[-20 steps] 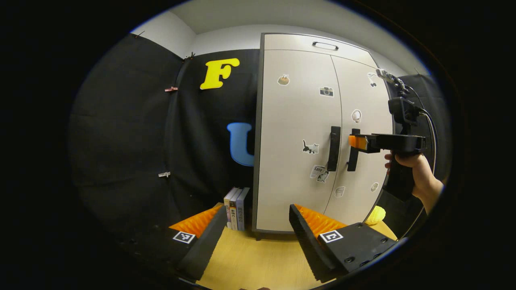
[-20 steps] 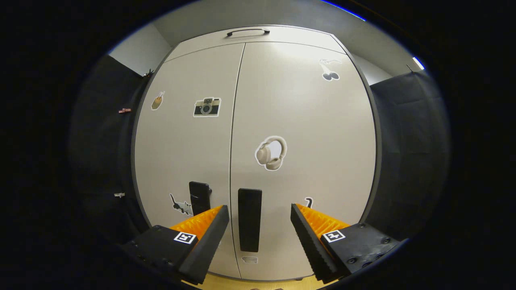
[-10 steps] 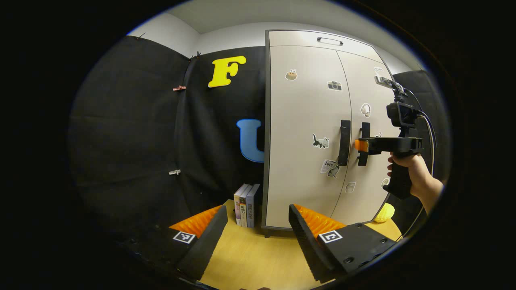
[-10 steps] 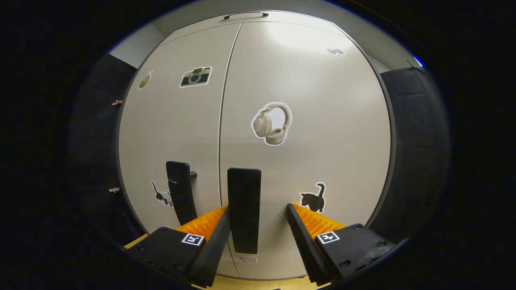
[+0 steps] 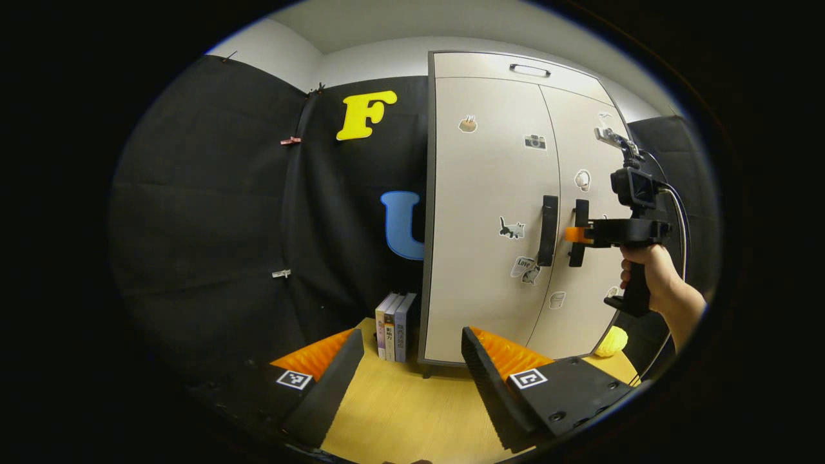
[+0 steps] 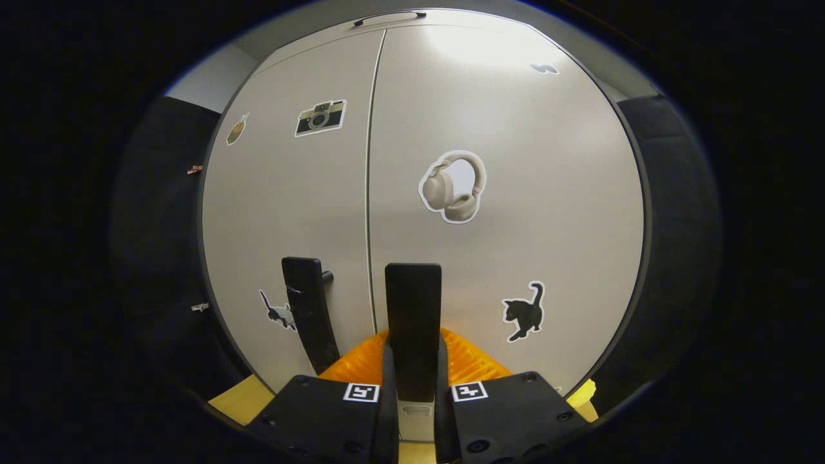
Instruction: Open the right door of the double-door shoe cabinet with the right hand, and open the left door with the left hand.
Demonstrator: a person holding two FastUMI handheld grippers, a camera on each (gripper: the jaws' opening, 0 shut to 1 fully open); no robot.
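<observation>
Left of cabinet [image 5: 490, 212]: books [image 5: 394, 325]; doors flush. R gripper [image 6: 412, 367] clamped on R handle [image 6: 413, 322]. L gripper [image 5: 409, 374] wide open, empty, well back from L handle [image 5: 548, 230].

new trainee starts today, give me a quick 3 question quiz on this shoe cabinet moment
1. True or false: the right gripper has its fingers closed on the right door handle.
2. Multiple choice: the left gripper is (A) clamped on the left door handle, (B) open and back from the cabinet, over the wooden surface, (C) holding the books.
3. Fill in: both cabinet doors look ____.

Key: 1 true. 2 B. 3 closed; the seam between them shows no gap in the right gripper view.
</observation>
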